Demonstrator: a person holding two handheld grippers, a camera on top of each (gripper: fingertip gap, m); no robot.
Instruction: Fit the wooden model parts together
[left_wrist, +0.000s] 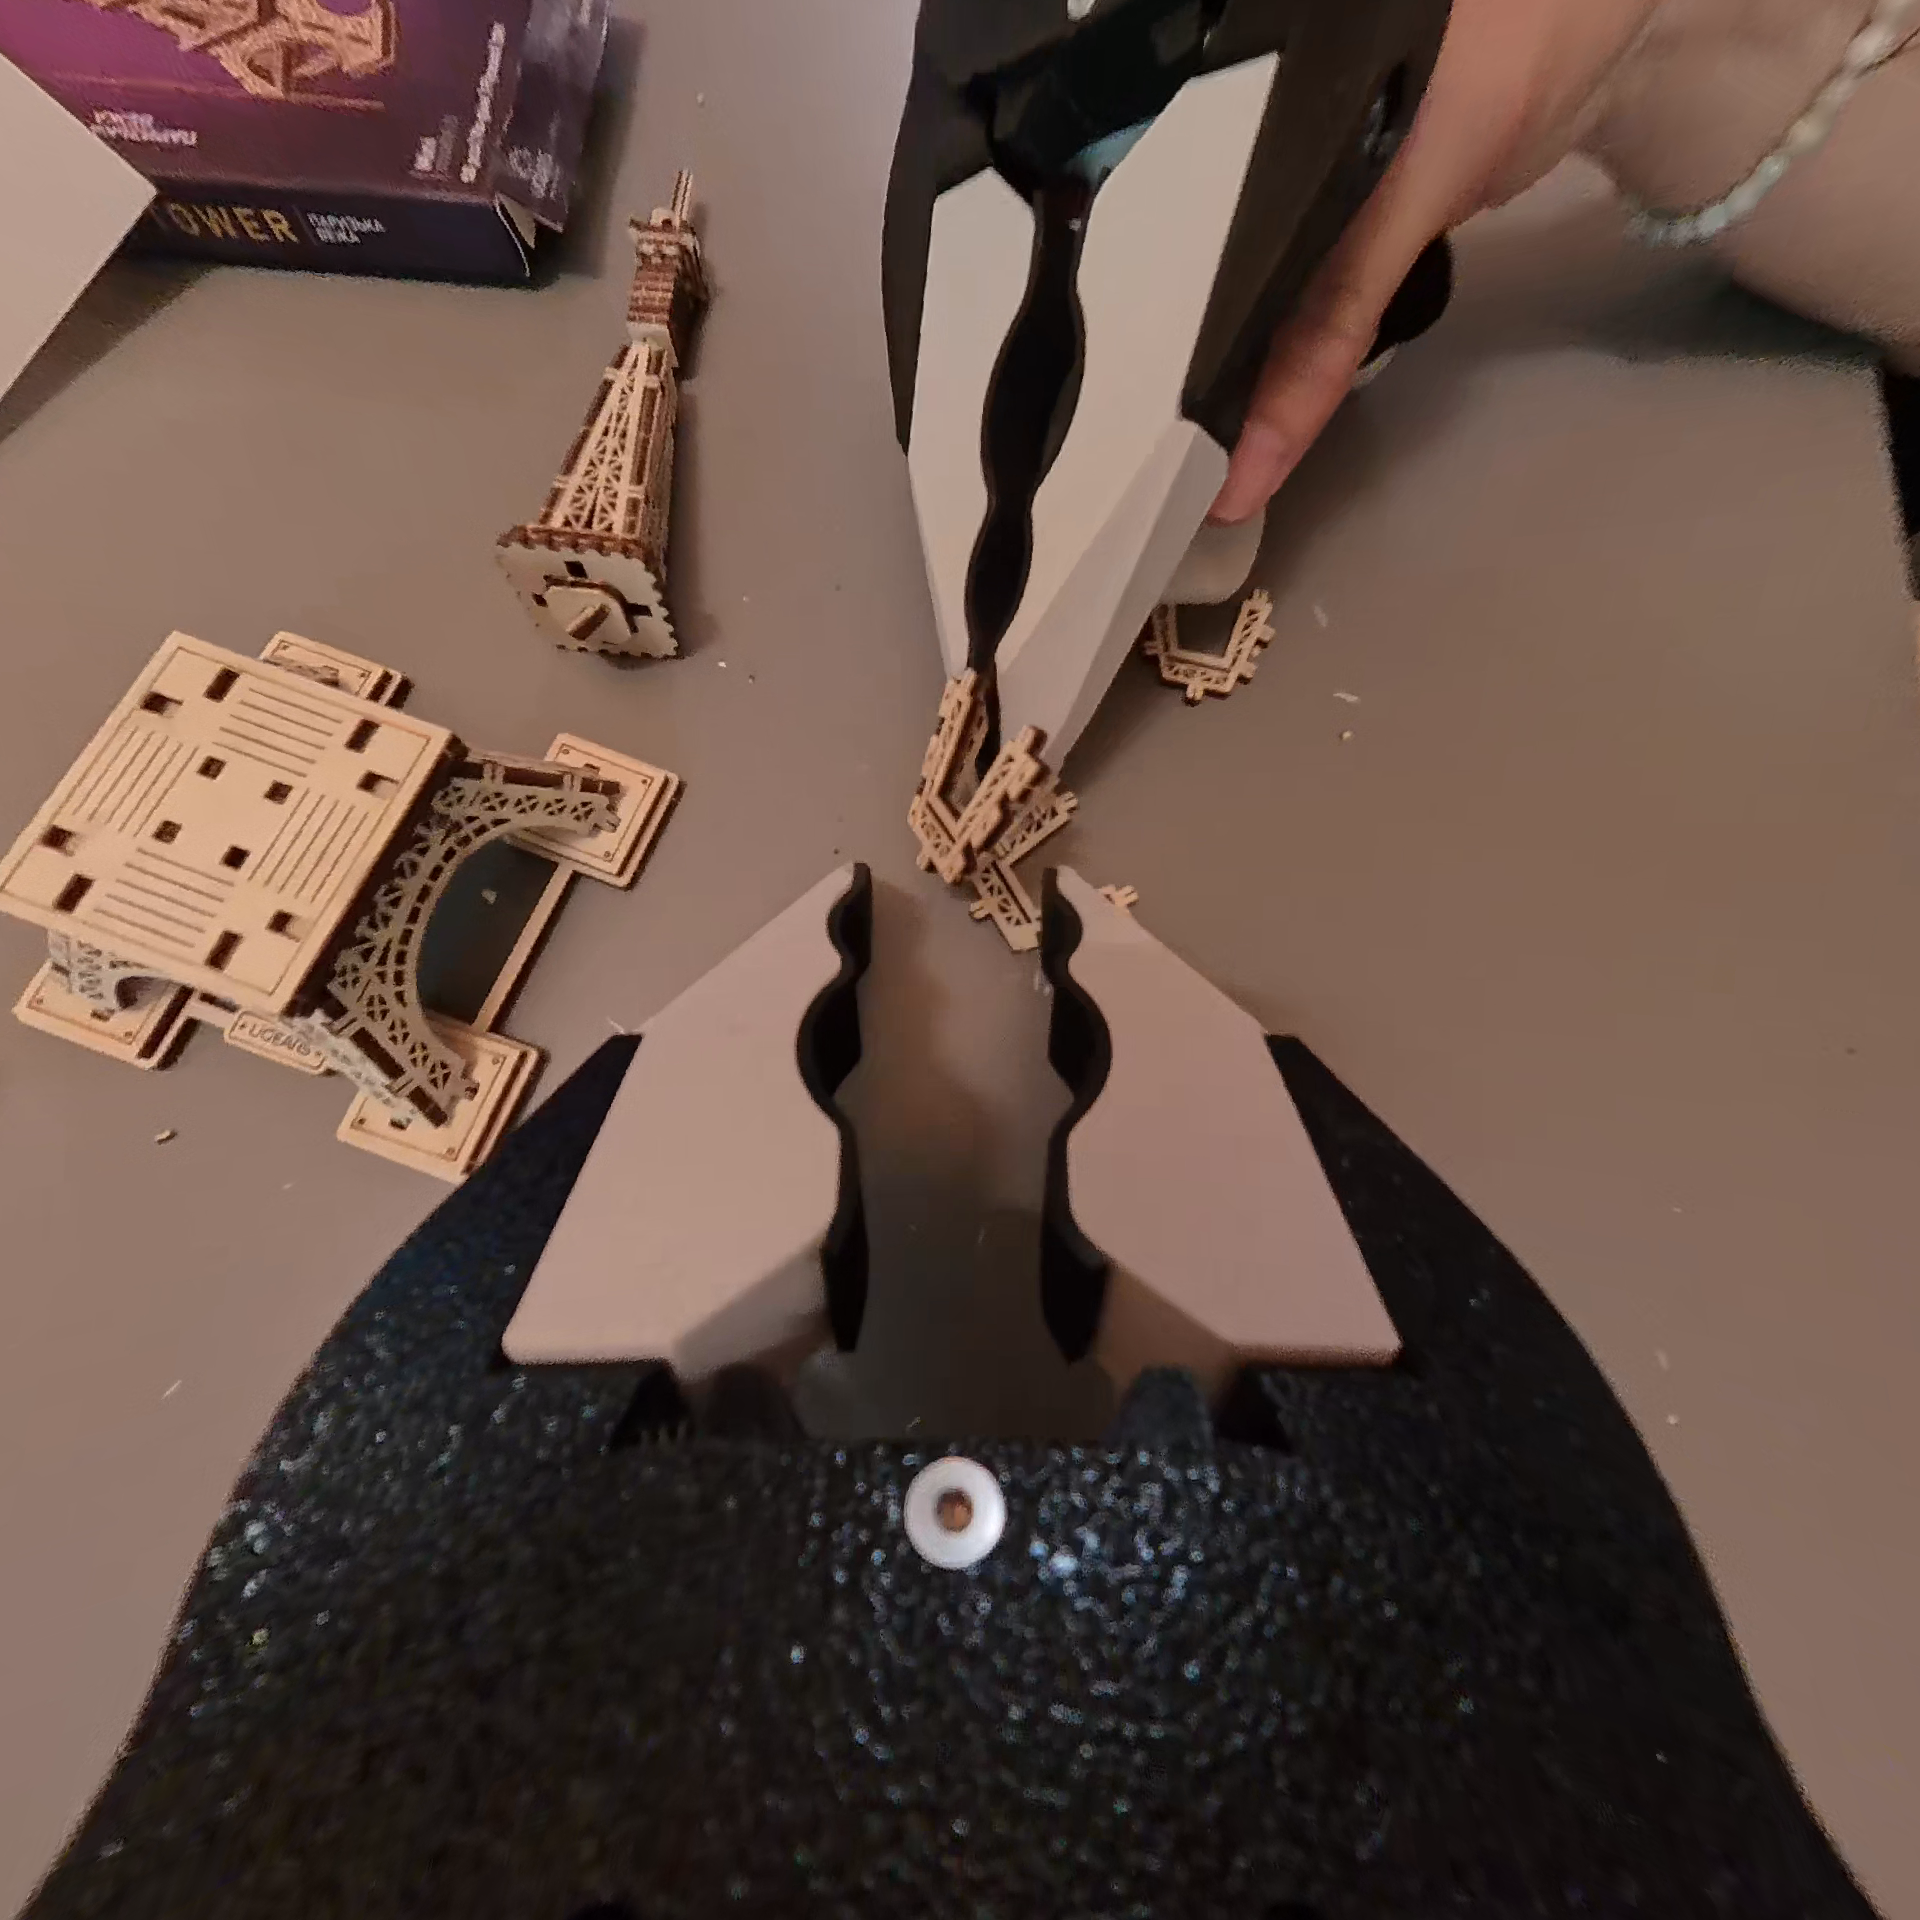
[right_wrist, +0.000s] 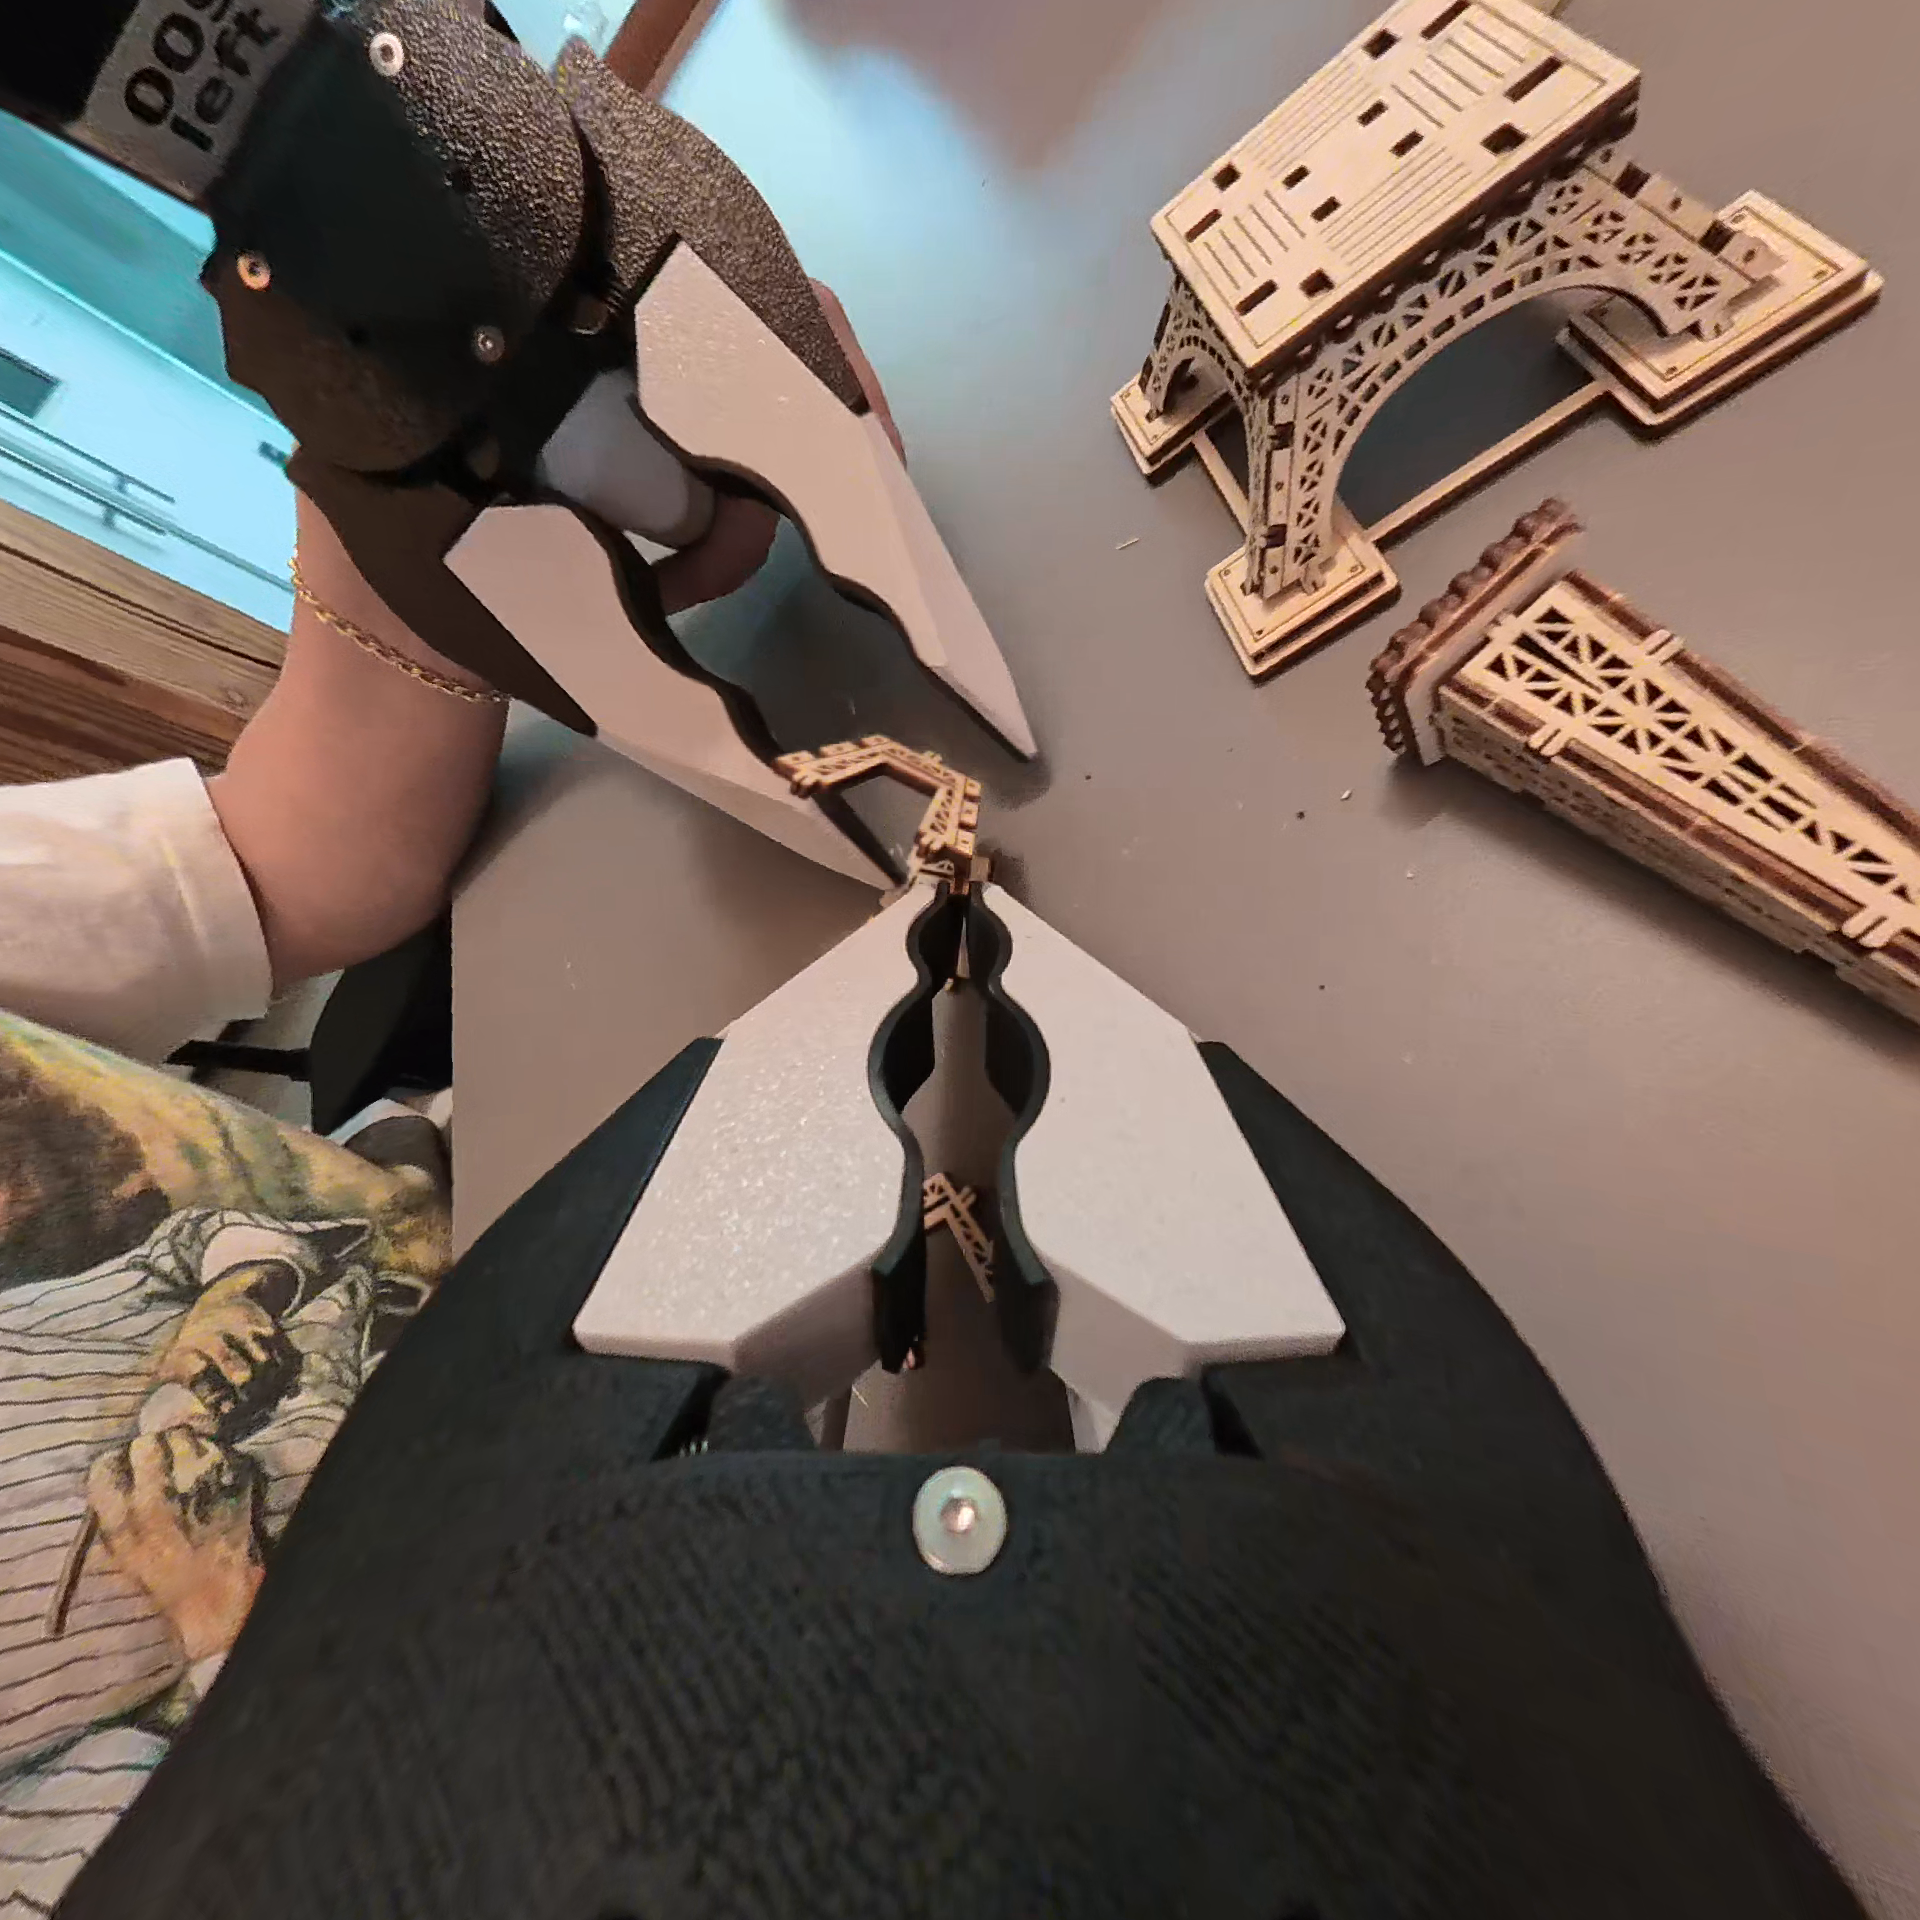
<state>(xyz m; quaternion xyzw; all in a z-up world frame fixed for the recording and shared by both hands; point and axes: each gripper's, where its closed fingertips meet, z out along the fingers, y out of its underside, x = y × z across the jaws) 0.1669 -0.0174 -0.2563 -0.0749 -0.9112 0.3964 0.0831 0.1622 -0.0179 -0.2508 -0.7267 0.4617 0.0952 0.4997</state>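
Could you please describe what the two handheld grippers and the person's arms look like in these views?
Both the left gripper and the right gripper have black, grainy, wing-shaped bodies, a silver screw at the centre, and pale grey wedge fingers lined with wavy black pads. The left carries a white label band. The person wears chain bracelets and a white sleeve.

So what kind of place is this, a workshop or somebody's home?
Probably a hobby desk indoors: a grey tabletop strewn with wooden tower model sections, the kit's purple box, and a window behind.
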